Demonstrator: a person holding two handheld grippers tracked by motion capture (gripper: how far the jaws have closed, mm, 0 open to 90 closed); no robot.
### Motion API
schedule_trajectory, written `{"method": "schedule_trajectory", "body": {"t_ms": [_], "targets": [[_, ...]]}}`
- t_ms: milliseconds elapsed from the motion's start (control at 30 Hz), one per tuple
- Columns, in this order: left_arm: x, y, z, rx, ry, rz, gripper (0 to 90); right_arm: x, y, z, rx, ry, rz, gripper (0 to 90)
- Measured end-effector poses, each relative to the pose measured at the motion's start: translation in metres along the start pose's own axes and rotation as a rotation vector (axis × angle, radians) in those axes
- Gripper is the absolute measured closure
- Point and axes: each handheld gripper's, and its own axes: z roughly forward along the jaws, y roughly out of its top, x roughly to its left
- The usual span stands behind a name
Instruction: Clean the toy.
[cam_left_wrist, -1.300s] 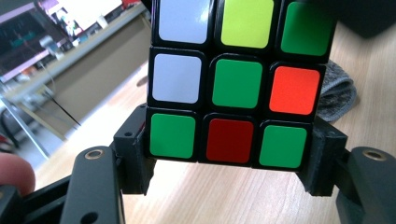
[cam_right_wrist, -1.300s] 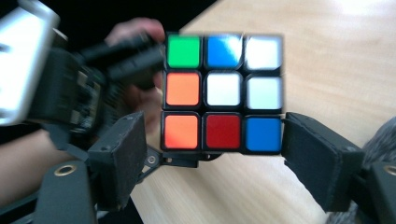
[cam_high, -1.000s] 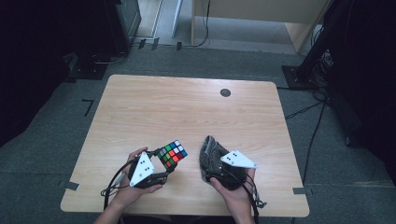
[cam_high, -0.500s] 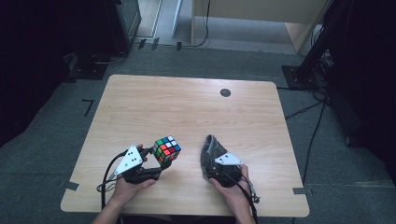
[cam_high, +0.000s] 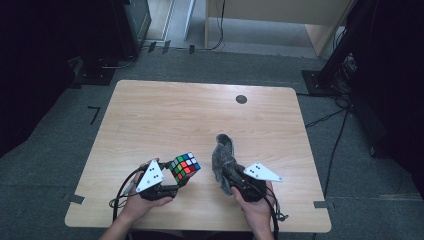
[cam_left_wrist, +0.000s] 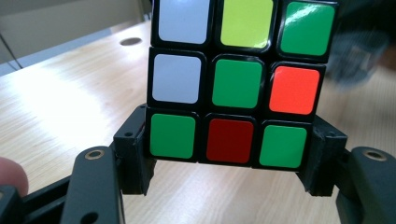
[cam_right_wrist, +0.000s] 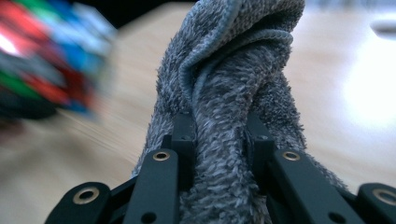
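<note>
Puzzle cube (cam_high: 184, 167): pinched by bottom layer only in left hand-held gripper (cam_high: 172, 186), near tabletop (cam_high: 165, 115) front edge; could twist loose. Grey cloth (cam_high: 223, 159): right hand-held gripper (cam_high: 231, 176) just closed, pinching bunched fold; could slip.

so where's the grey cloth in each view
high view: the cloth stands low and right of centre, bunched in the right hand-held gripper, beside the cube.
left gripper view: a dark blur at the right edge, past the cube.
right gripper view: centre, pinched between the jaws.
shared landmark: the cube, a colour blur at that view's left.
</note>
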Motion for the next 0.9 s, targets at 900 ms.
{"method": "schedule_trajectory", "body": {"t_ms": [900], "targets": [[-0.021, 0.009, 0.003, 0.001, -0.058, 0.097, 33.7, 0.046, 0.016, -0.004, -0.036, 0.209, -0.018, 64.1]]}}
